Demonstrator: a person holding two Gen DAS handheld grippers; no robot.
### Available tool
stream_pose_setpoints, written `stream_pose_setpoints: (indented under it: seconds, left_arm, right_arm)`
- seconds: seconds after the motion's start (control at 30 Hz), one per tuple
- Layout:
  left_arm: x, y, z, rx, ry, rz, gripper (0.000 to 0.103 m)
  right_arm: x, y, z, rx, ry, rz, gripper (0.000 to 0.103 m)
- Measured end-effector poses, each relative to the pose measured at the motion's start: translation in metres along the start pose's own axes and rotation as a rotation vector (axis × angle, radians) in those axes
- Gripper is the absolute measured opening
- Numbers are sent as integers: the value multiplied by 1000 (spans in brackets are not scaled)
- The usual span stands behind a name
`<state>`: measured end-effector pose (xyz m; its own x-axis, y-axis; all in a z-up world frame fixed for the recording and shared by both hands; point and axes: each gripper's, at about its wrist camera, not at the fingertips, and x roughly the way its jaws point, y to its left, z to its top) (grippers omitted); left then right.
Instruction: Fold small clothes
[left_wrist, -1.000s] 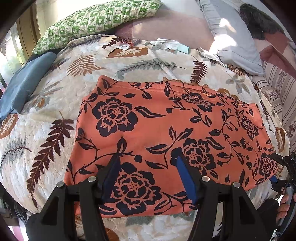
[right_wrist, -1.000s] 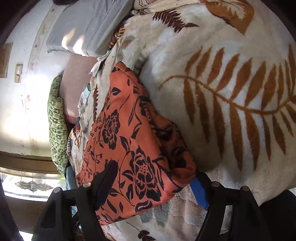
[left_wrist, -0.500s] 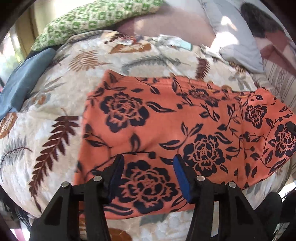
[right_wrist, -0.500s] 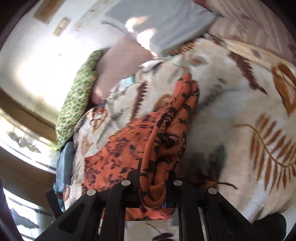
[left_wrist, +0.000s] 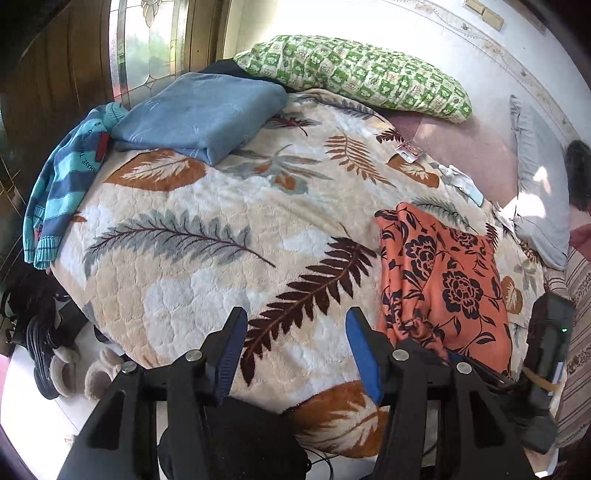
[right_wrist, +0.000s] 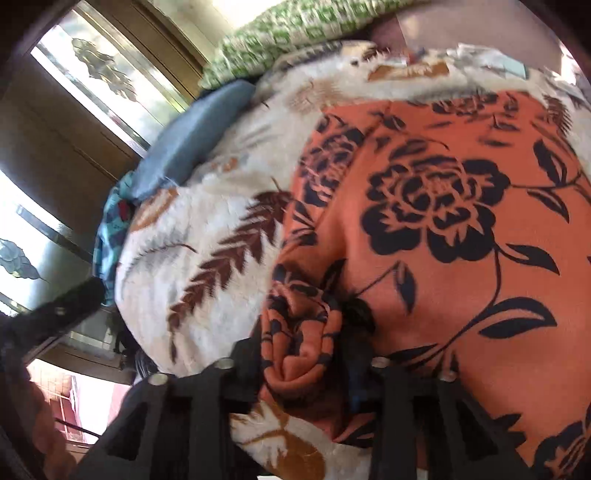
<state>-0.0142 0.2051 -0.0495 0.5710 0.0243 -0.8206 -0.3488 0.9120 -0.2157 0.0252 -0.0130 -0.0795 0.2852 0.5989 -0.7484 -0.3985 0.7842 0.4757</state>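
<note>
An orange garment with black flowers (left_wrist: 443, 277) lies folded over on the leaf-print blanket (left_wrist: 207, 266), at the right in the left wrist view. My left gripper (left_wrist: 295, 350) is open and empty, off to the left of the garment above bare blanket. My right gripper (right_wrist: 306, 362) is shut on a bunched corner of the orange garment (right_wrist: 424, 221), near its front left edge; its body also shows at the right edge of the left wrist view (left_wrist: 546, 350).
A folded blue cloth (left_wrist: 199, 110) and a striped teal sweater (left_wrist: 62, 184) lie at the blanket's far left. A green checked pillow (left_wrist: 354, 74) and a grey pillow (left_wrist: 535, 192) lie at the back. Slippers (left_wrist: 70, 369) sit on the floor below the bed edge.
My right gripper closed on the garment's right corner and carried it leftward, folding the garment over itself. My left gripper drew back and to the left, off the garment.
</note>
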Motion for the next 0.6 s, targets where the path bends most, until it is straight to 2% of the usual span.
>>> stream_pose_setpoints:
  seconds: [0.07, 0.1, 0.17, 0.27, 0.33, 0.37, 0.4, 0.43, 0.5, 0.53, 0.6]
  left_arm:
    - [-2, -10, 1, 18, -12, -23, 56]
    - [-3, -19, 3, 27, -15, -51, 56]
    - [-4, -42, 5, 62, -21, -113, 56]
    - [-7, -89, 4, 165, -36, -212, 59]
    - [0, -115, 3, 203, -25, -274, 66]
    - [9, -127, 0, 222, -5, -287, 66]
    - [25, -136, -4, 249, 34, -277, 67]
    - [45, -143, -10, 286, 82, -205, 67]
    - [88, -137, -27, 330, 186, 18, 65]
    - [102, -122, -32, 305, 220, 71, 65]
    - [103, -88, -33, 146, 225, -41, 70]
  right_arm:
    - [-25, -3, 0, 62, 3, 143, 81]
    - [-41, -7, 0, 73, -24, 168, 81]
    - [-72, -23, -5, 112, -97, 142, 81]
    - [-110, -72, -18, 245, -177, 133, 81]
    - [-109, -103, -23, 347, -175, 137, 81]
    - [-106, -119, -26, 416, -155, 168, 81]
    - [-100, -133, -32, 486, -135, 215, 81]
    - [-96, -144, -38, 538, -122, 264, 81]
    - [-95, -156, -43, 582, -129, 336, 81]
    - [-95, -158, -43, 587, -131, 353, 81]
    - [-93, -156, -41, 582, -120, 372, 81]
